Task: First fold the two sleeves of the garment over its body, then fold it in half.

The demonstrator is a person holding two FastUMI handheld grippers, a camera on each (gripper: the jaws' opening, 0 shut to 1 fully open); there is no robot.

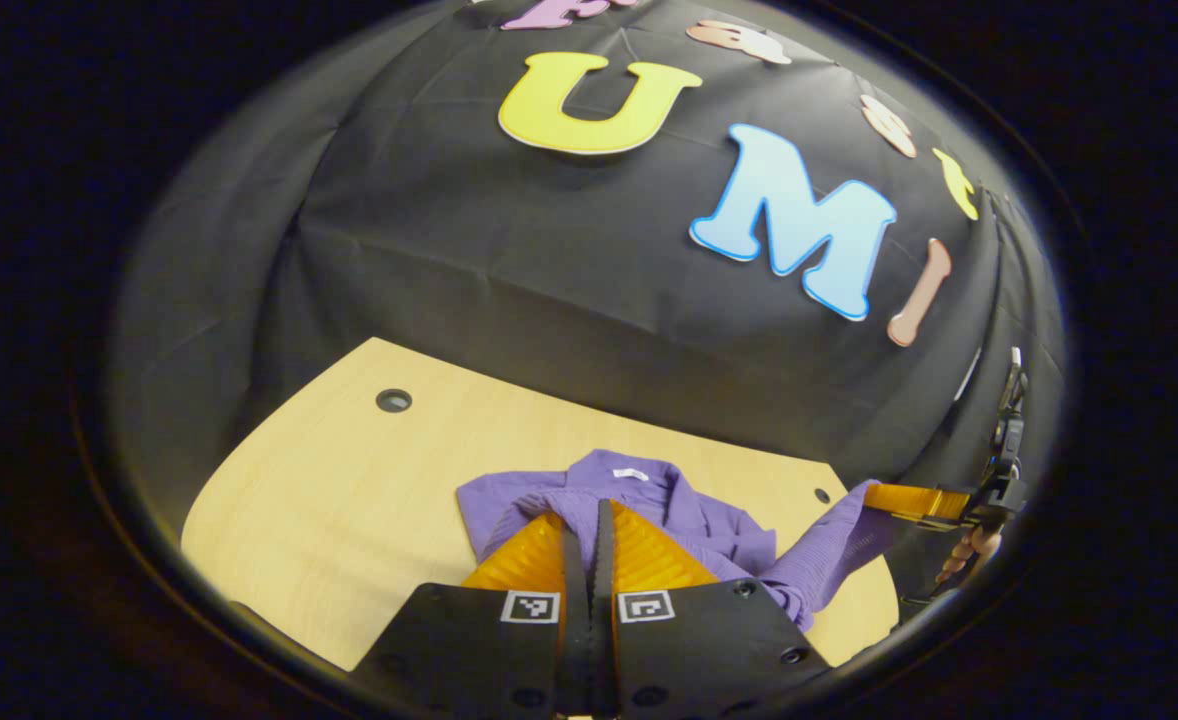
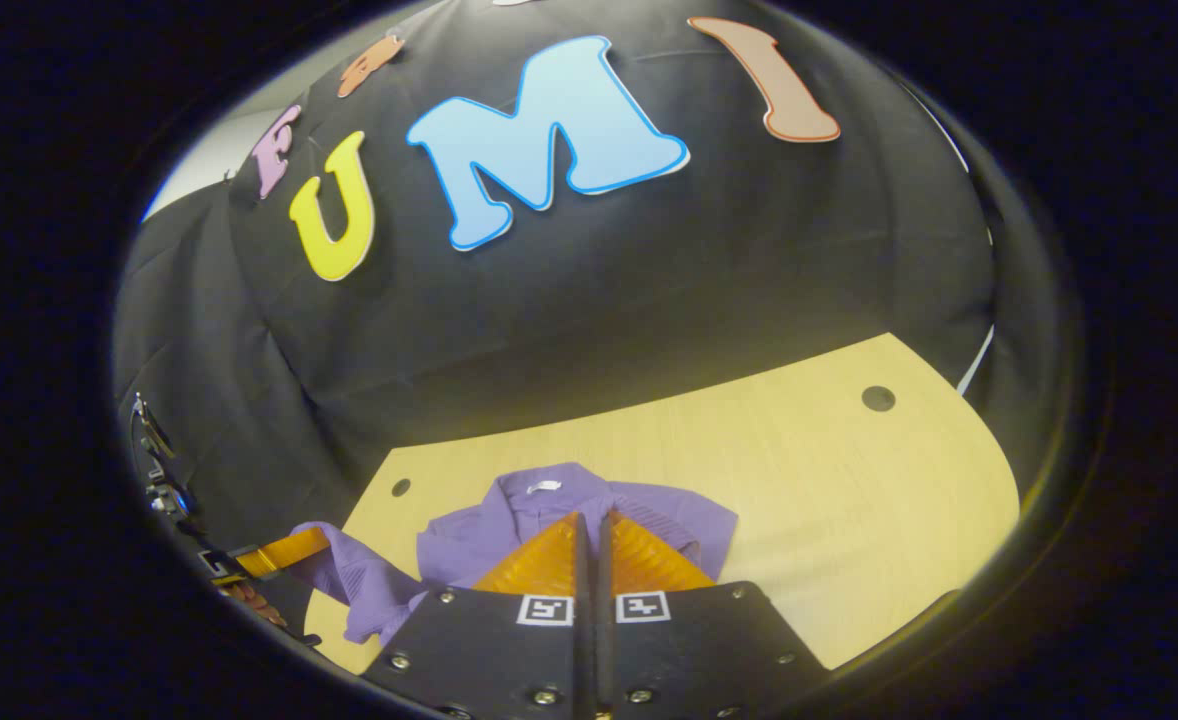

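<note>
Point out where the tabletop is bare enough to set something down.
Bare light wooden tabletop lies between the purple ribbed garment and the round cable hole. In the right gripper view, bare wood runs from the garment to another hole. It's crowded around the garment.

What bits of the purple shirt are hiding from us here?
1. Left gripper view: the near half of the garment sits behind the left gripper.
2. Right gripper view: its near half sits behind the right gripper.
3. Both views: the collar label is too small to read.
</note>
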